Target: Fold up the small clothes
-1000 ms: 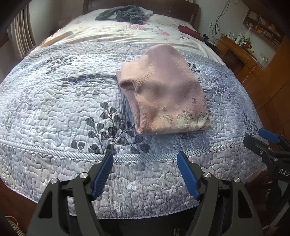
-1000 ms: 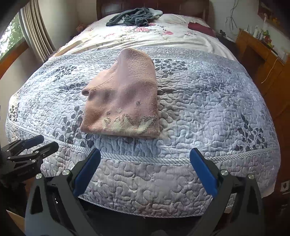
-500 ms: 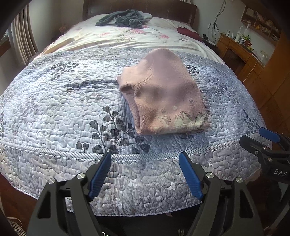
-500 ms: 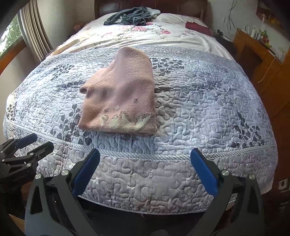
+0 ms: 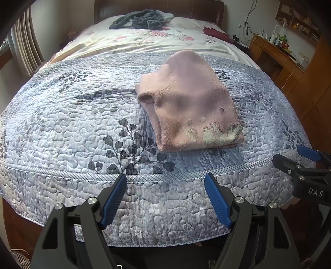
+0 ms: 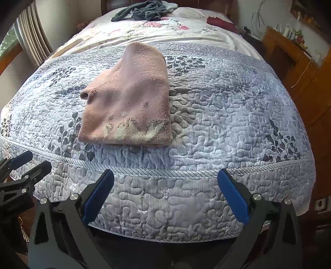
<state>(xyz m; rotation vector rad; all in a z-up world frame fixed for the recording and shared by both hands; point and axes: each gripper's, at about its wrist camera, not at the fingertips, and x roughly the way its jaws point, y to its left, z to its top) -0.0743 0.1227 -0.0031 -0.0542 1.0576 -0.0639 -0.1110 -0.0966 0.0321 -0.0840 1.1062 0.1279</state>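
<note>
A small pink knitted garment [image 5: 192,103] [image 6: 130,103] lies folded into a compact block on the grey-blue quilt [image 5: 72,128] [image 6: 227,107], near the bed's foot edge. Pale woven patterning shows along its near edge, a rolled cuff at its left. My left gripper [image 5: 165,182] hangs open below the quilt's edge, short of the garment, nothing between its blue pads. My right gripper [image 6: 165,178] is open too, in front of the bed's edge and right of the garment. Each gripper shows at the side of the other's view.
A heap of dark grey clothes [image 5: 142,19] [image 6: 142,12] lies near the headboard on a floral sheet [image 5: 144,39]. A dark red item [image 5: 215,34] sits far right. A wooden desk [image 5: 275,51] with small things stands right of the bed, a curtain [image 6: 33,39] on the left.
Both grippers have drawn back a little from the bed, still open. The folded pink garment has stayed where it was.
</note>
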